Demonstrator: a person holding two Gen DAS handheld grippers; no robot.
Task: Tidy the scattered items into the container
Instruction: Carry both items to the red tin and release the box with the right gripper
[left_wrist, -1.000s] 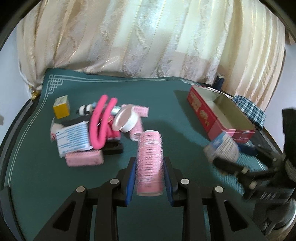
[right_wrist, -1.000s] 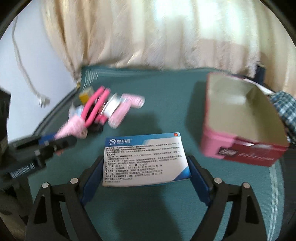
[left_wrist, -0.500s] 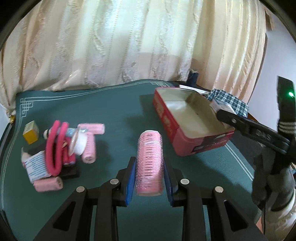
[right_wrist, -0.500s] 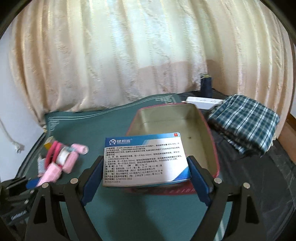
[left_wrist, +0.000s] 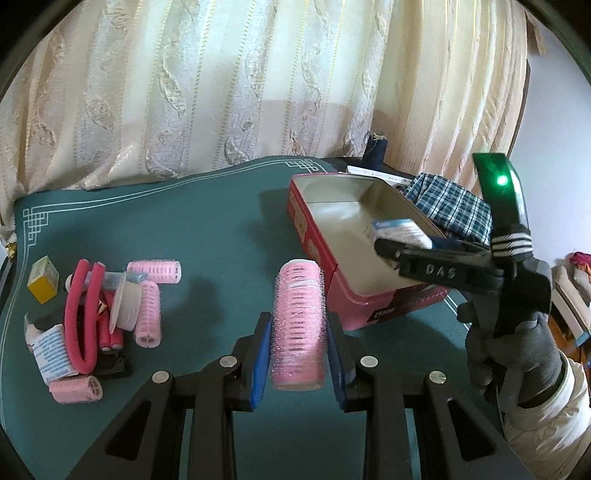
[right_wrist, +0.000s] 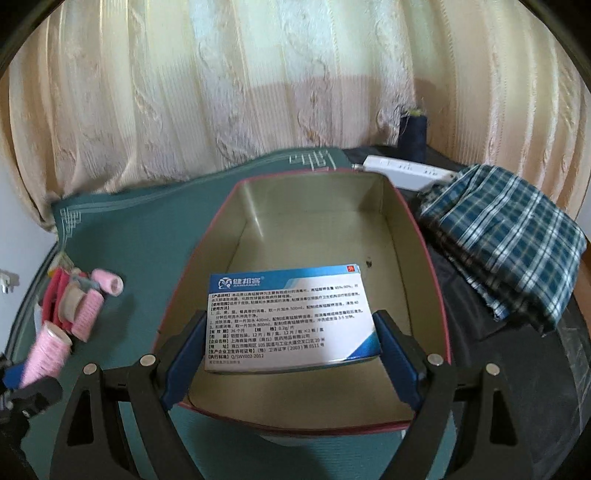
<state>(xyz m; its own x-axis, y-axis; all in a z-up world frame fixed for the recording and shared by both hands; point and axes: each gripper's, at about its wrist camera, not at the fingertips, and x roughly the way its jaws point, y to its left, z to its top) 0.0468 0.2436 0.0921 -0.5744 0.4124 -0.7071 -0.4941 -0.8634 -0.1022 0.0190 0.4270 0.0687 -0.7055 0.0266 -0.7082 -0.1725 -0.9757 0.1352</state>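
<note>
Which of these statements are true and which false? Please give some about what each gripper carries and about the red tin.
1. The left gripper holds a pink hair roller. True.
2. The right gripper is empty. False: its jaws clamp a blue and white box.
3. The red tin already holds rollers. False: nothing lies inside.
4. The box hangs over the tin's opening. True.
5. Several items lie in a pile on the green cloth. True.

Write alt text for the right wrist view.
The right gripper holds a white-and-blue printed medicine box over an open, empty red rectangular tin on a green table mat. Pink hair rollers lie left, a folded plaid cloth right.
</note>
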